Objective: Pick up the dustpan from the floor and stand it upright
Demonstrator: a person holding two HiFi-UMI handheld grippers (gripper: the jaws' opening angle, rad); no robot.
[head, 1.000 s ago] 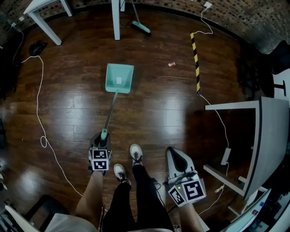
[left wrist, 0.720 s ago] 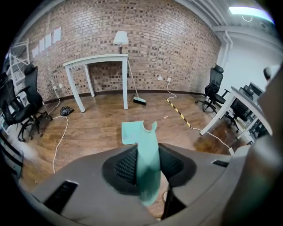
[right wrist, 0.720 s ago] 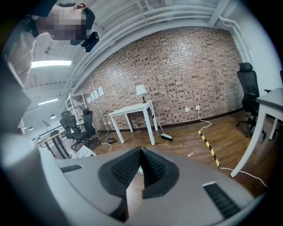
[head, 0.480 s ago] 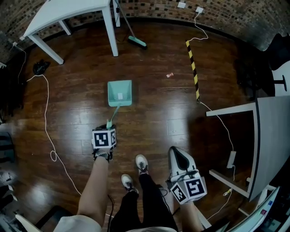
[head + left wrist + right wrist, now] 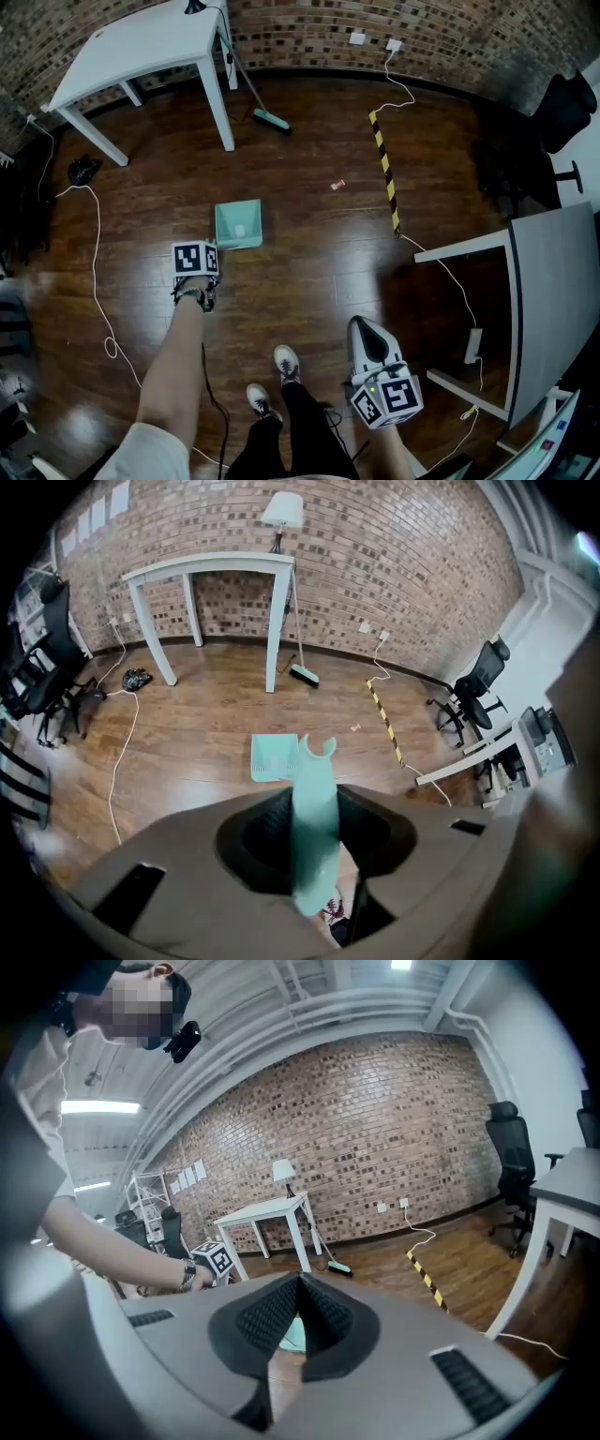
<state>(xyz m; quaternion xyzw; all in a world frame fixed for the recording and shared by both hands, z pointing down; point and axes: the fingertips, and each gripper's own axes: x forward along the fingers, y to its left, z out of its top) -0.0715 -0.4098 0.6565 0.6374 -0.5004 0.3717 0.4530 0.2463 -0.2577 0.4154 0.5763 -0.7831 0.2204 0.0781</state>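
Observation:
The mint-green dustpan [image 5: 238, 225] rests its pan on the wood floor ahead of the person's feet; its pan also shows in the left gripper view [image 5: 272, 758]. Its long handle [image 5: 314, 827] rises steeply toward the camera between the dark pads of my left gripper [image 5: 314, 803], which is shut on it. In the head view my left gripper [image 5: 199, 262] hangs just left of the pan and hides the handle. My right gripper [image 5: 364, 326] is held low at the right, apart from the dustpan, jaws shut [image 5: 298, 1283] with nothing in them.
A white table [image 5: 141, 47] stands at the back left with a broom [image 5: 267, 117] beside its leg. A yellow-black strip [image 5: 382, 164] and a white cable [image 5: 94, 244] lie on the floor. A grey desk [image 5: 553, 291] fills the right. The person's shoes [image 5: 286, 361] are below the pan.
My left gripper has moved away from the person toward the pan while still gripping the handle, tipping the handle up. The pan looks shorter. The right gripper shifted slightly.

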